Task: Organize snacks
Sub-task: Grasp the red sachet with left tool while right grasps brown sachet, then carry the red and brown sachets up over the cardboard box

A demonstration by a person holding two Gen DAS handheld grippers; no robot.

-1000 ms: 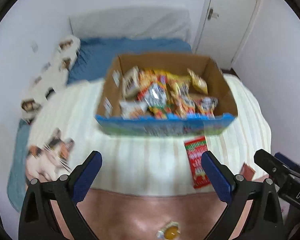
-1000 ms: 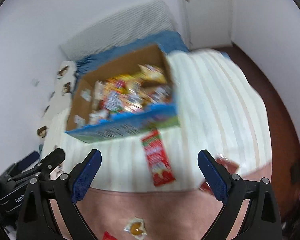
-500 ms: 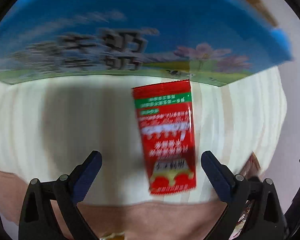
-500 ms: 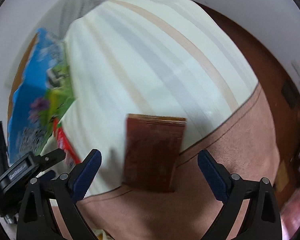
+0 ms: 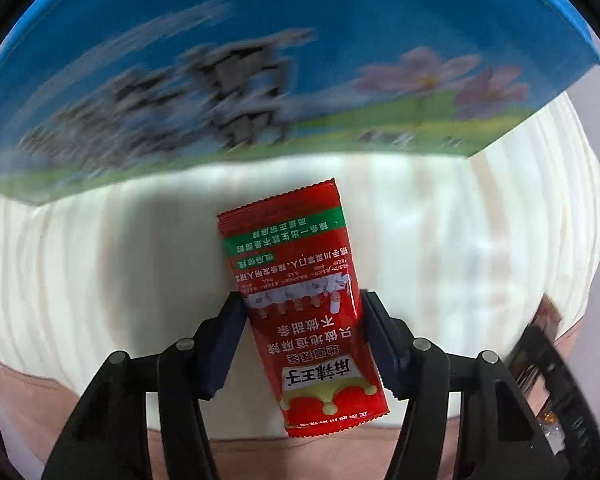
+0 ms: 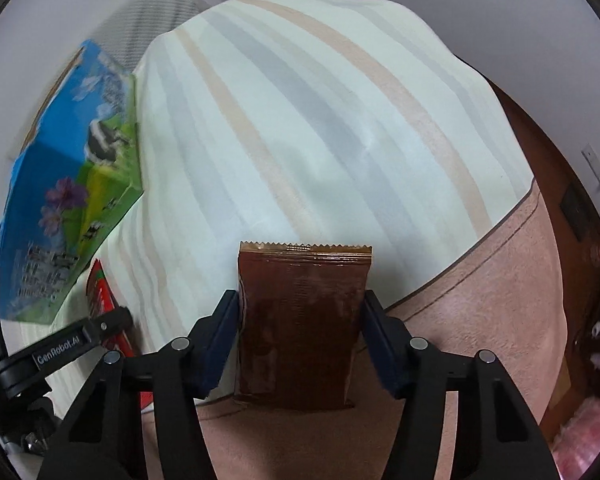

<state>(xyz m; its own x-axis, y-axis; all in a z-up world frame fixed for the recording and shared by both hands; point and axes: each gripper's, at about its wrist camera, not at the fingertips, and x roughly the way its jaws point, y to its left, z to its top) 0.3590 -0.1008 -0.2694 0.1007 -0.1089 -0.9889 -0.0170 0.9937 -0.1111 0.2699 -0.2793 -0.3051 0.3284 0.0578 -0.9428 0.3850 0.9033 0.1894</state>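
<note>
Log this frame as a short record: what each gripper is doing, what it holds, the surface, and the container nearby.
left gripper: jaws have just been closing, pads now against both long edges of the red foil snack packet
right gripper: jaws have just been closing, pads against the sides of the brown foil snack packet
surface: pale striped bed cover, both packets lying flat on it
container: blue printed cardboard box, just beyond the red packet
lift: not yet begun
</note>
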